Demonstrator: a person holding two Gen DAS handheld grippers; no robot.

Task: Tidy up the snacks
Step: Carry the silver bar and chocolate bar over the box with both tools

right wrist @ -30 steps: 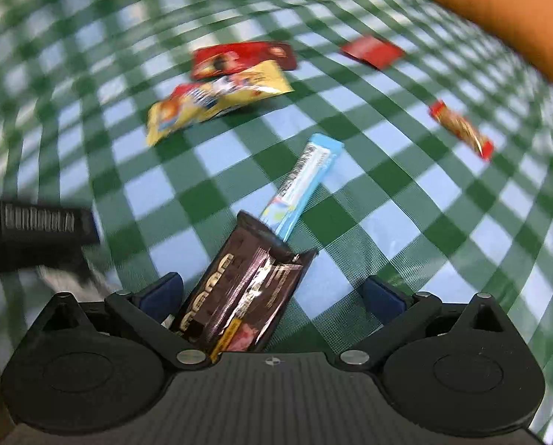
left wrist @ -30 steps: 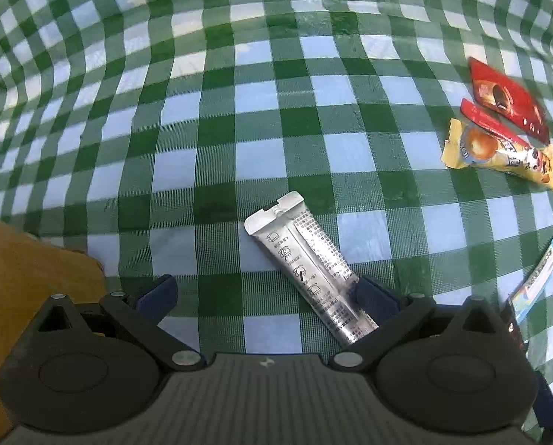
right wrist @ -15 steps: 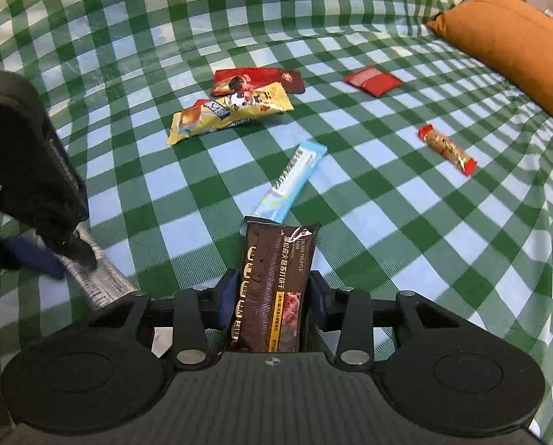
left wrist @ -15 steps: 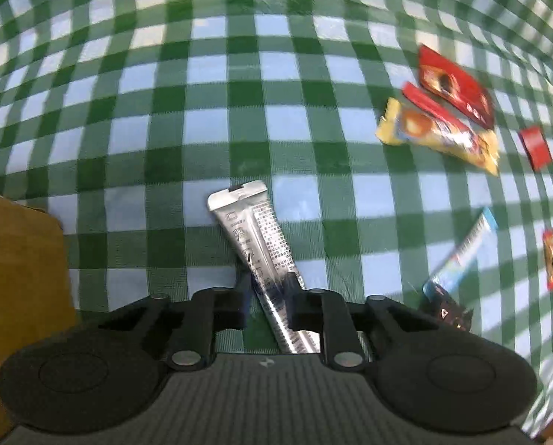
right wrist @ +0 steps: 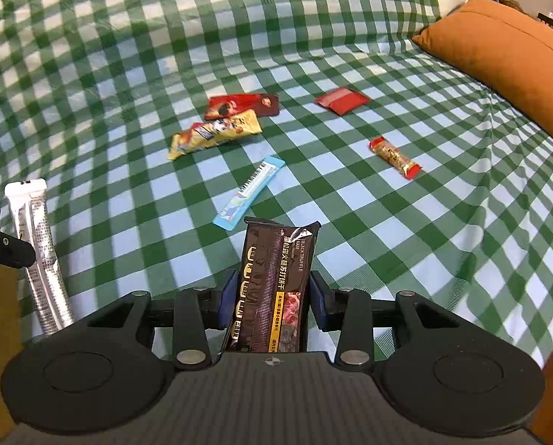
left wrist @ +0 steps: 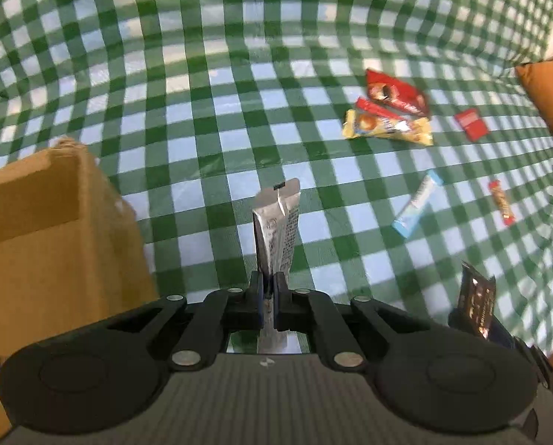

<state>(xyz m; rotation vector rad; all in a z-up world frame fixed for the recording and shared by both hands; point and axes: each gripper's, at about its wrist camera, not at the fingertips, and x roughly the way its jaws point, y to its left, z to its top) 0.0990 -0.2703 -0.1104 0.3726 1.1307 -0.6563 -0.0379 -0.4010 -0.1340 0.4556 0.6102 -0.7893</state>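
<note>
Only the left wrist view shows the open brown cardboard box (left wrist: 53, 230), its corrugated walls rising at the left edge of the green-and-white checked cloth (left wrist: 202, 118). The left gripper (left wrist: 268, 296) is clamped fully shut on the crinkled silver foil stick sachet (left wrist: 276, 230), lifted clear of the cloth. The right wrist view alone gives the plump orange fabric cushion (right wrist: 506, 63) in full at the cloth's far right edge, and readable print on the glossy dark brown rectangular snack packet (right wrist: 276, 282), which the right gripper (right wrist: 272, 296) pinches by its long sides, jaws about half spread. Loose on the cloth toward its middle lie a yellow plastic wrapper (right wrist: 213, 133) touching a red glossy packet (right wrist: 243, 105), a slim light blue stick (right wrist: 250, 193), a flat red square sachet (right wrist: 342, 101), and a small red-ended bar (right wrist: 395, 157).
</note>
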